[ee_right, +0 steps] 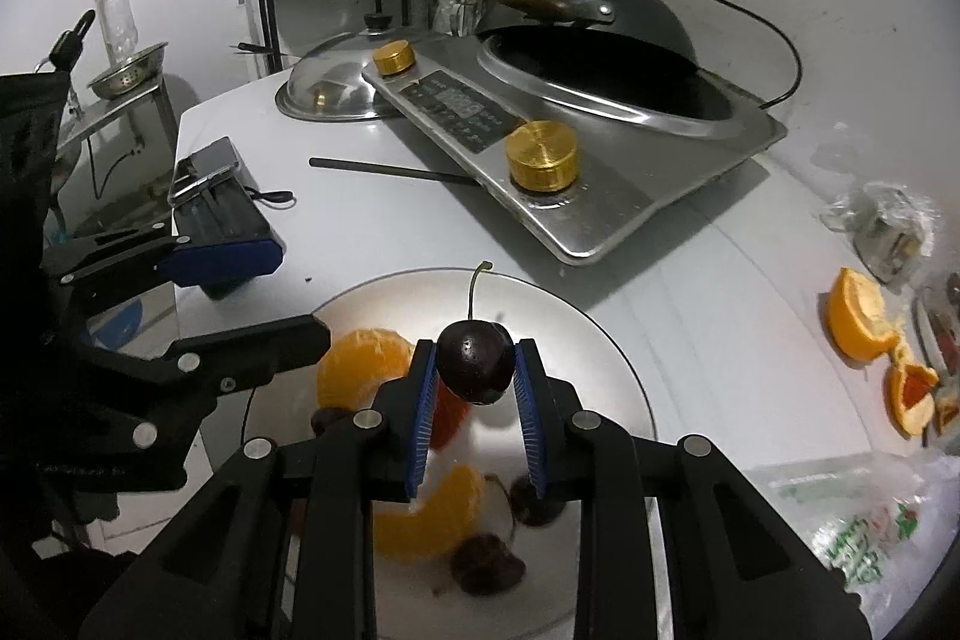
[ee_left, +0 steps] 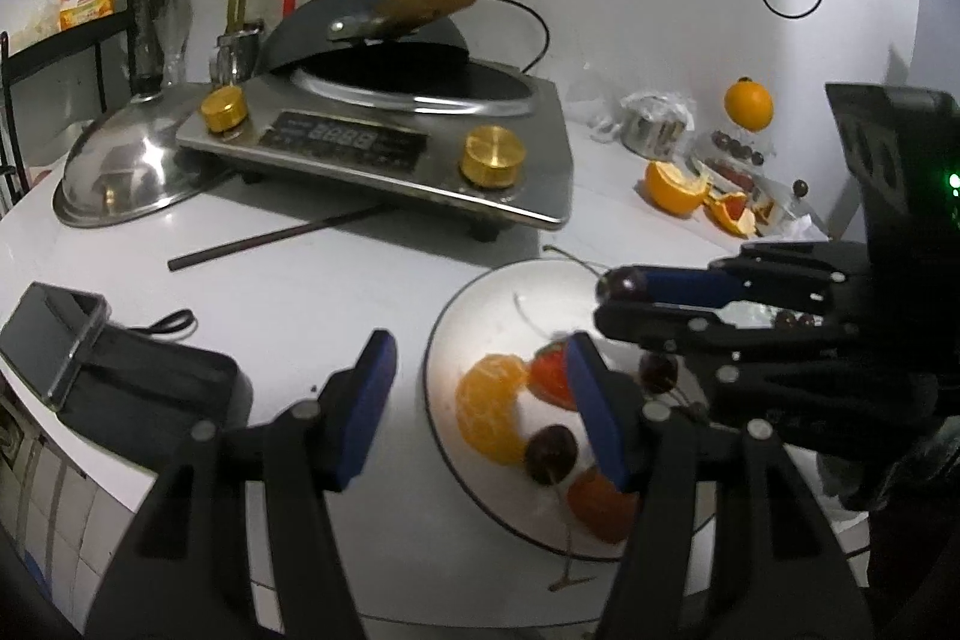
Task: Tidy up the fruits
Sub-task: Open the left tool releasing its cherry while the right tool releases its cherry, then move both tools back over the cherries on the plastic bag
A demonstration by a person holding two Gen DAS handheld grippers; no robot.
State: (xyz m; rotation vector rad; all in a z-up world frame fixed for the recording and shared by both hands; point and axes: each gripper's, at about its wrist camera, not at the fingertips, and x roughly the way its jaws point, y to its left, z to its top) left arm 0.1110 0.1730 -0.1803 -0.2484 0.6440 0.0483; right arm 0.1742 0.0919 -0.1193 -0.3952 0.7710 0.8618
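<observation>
The right gripper [ee_right: 475, 370] is clamped on a cherry [ee_right: 474, 361], pads pressing its two sides, stem pointing up. The cherry hangs above the plate [ee_right: 606, 340], held by its widest part; judged, this keeps the smooth, round, dark skin from slipping out before it is set down.

The left gripper [ee_left: 480, 400] stands apart with nothing between its pads, low over the plate's near-left rim.

On the plate lie peeled orange segments [ee_left: 489, 406], soft and pithy, a red strawberry piece [ee_left: 549, 376] and more cherries [ee_left: 551, 454], glossy with thin stems. The plate is white, shallow, round and dark-edged; judged, it is the collecting point for the fruit.

Beyond the plate, to the right, sit a whole orange [ee_left: 748, 104] and torn orange peel [ee_left: 675, 187], judged to be leftovers. Behind the plate stands a steel cooker [ee_left: 384, 148] with brass-coloured knobs.
</observation>
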